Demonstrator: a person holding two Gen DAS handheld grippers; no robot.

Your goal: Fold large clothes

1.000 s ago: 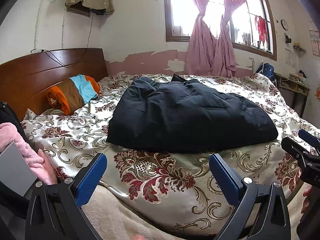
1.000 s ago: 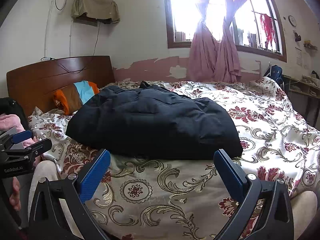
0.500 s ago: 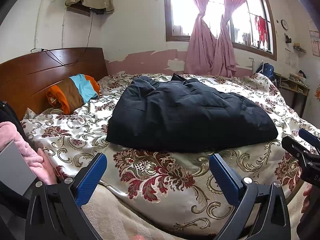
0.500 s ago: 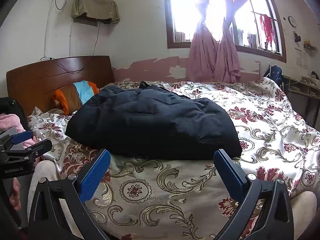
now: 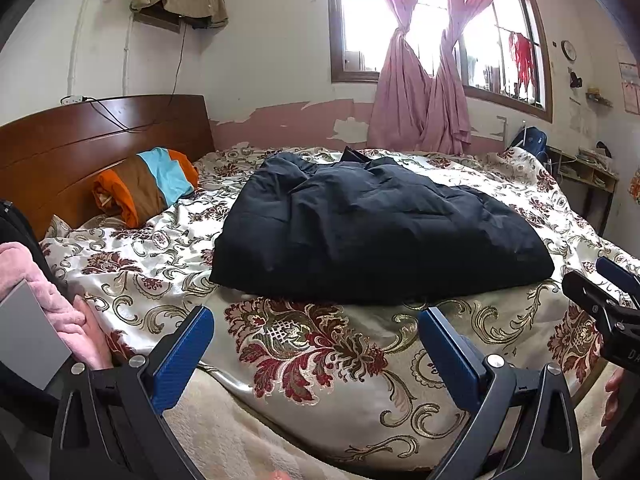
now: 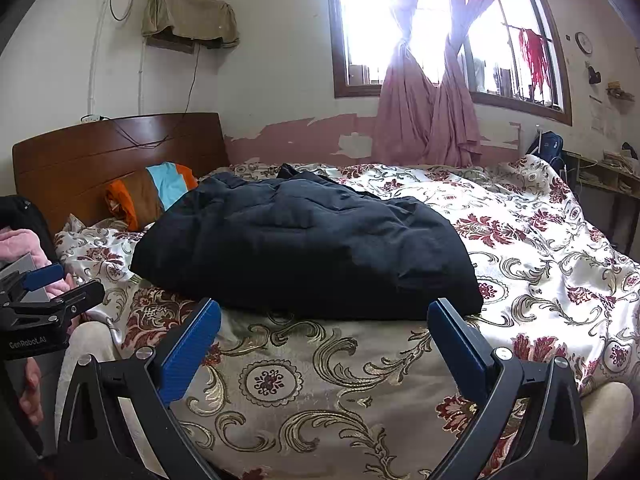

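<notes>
A dark padded jacket (image 5: 376,232) lies bundled mid-bed (image 5: 320,360). Left hand-held gripper (image 5: 316,356) and right hand-held gripper (image 6: 324,344) hover short of it, fingers spread, empty. Gripping opposite hem corners would likely help spread it flat.

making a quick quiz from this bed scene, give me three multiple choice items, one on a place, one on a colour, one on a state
1. Where does the dark jacket lie?
A. on the floral bedspread
B. on the headboard
C. on the floor

2. What colour are the curtains?
A. green
B. pink
C. white

3. How do the left gripper and right gripper stand?
A. both shut on the jacket
B. one open, one shut
C. both open, holding nothing

Answers:
1 A, the jacket rests in a bundle in the middle of the bedspread.
2 B, pink cloth hangs tied at the window.
3 C, each pair of blue pads is wide apart, short of the jacket.
</notes>
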